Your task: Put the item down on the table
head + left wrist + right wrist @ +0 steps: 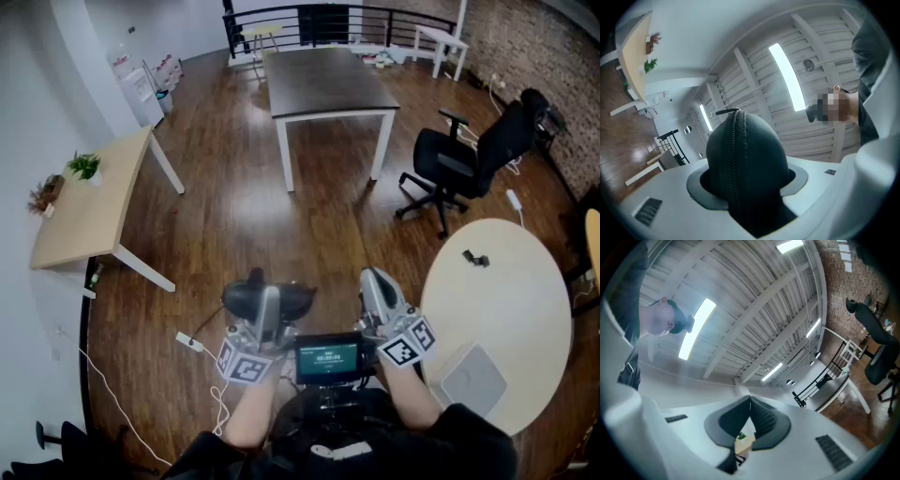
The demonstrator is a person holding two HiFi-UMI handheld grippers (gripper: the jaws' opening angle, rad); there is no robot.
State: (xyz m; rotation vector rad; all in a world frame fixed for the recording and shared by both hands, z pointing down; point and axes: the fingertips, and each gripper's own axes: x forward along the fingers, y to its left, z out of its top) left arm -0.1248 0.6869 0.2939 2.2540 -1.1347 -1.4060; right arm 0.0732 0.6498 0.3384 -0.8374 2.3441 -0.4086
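Observation:
My left gripper (268,307) is shut on a dark, rounded zippered case (242,297), held above the wooden floor in front of the person. In the left gripper view the case (745,159) fills the gap between the jaws, its zip running up the middle, with the gripper (746,187) tilted up toward the ceiling. My right gripper (375,284) is beside it to the right, shut with nothing in it; in the right gripper view its pads (761,420) meet. A round white table (511,309) stands just right of the right gripper.
On the round table are a small black object (475,257) and a white box (473,378). A light wooden table (89,202) stands at the left, a dark table (323,80) ahead, an office chair (464,159) at the right. A white plug and cable (190,342) lie on the floor.

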